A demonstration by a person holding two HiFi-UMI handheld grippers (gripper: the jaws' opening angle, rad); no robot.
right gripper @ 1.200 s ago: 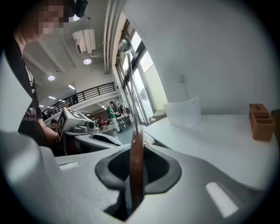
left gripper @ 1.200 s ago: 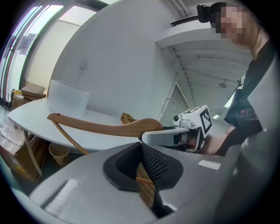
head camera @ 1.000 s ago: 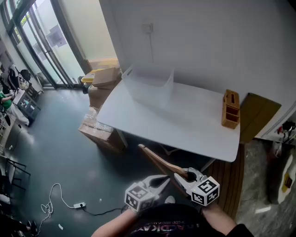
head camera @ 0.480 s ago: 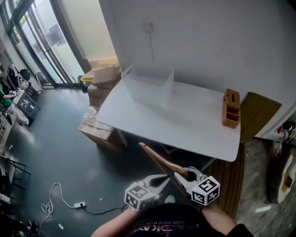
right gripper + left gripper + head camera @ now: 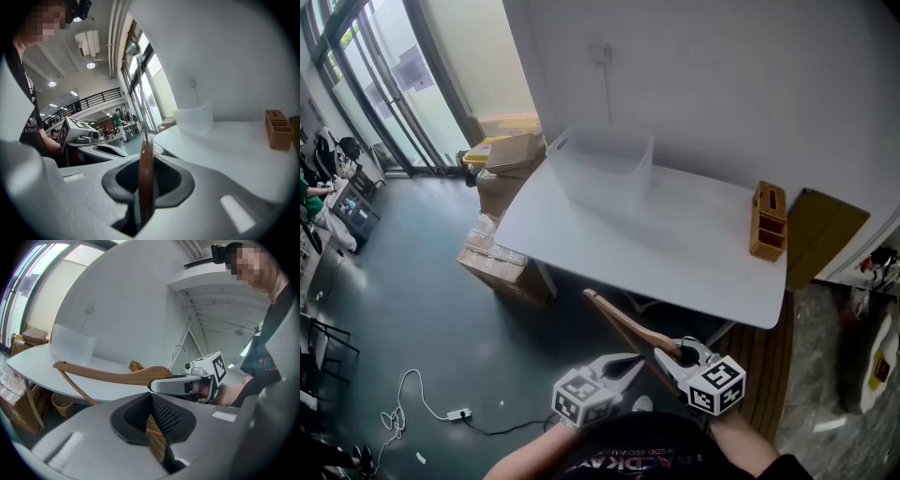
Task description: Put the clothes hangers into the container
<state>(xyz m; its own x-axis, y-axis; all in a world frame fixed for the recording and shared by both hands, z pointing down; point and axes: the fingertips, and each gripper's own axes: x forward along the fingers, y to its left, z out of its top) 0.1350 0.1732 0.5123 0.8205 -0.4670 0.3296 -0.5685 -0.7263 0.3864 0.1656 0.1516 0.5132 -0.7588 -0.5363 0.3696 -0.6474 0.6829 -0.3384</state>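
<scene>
A brown wooden clothes hanger [image 5: 623, 328] with a metal hook hangs in the air below the table's near edge. My right gripper [image 5: 670, 354] is shut on its middle. In the right gripper view the hanger [image 5: 145, 173] stands edge-on between the pads. The hanger's arm [image 5: 108, 376] reaches left from that gripper in the left gripper view. My left gripper [image 5: 636, 364] sits just left of it, holding nothing that I can make out. Its pads nearly meet at the tips, and whether they touch is unclear. The translucent white container [image 5: 600, 169] stands at the table's far left.
The white table [image 5: 675, 253] carries a small wooden organiser [image 5: 767, 220] at its right end. Cardboard boxes [image 5: 502, 262] are stacked on the floor by the table's left side. A cable [image 5: 422, 403] lies on the dark floor further left.
</scene>
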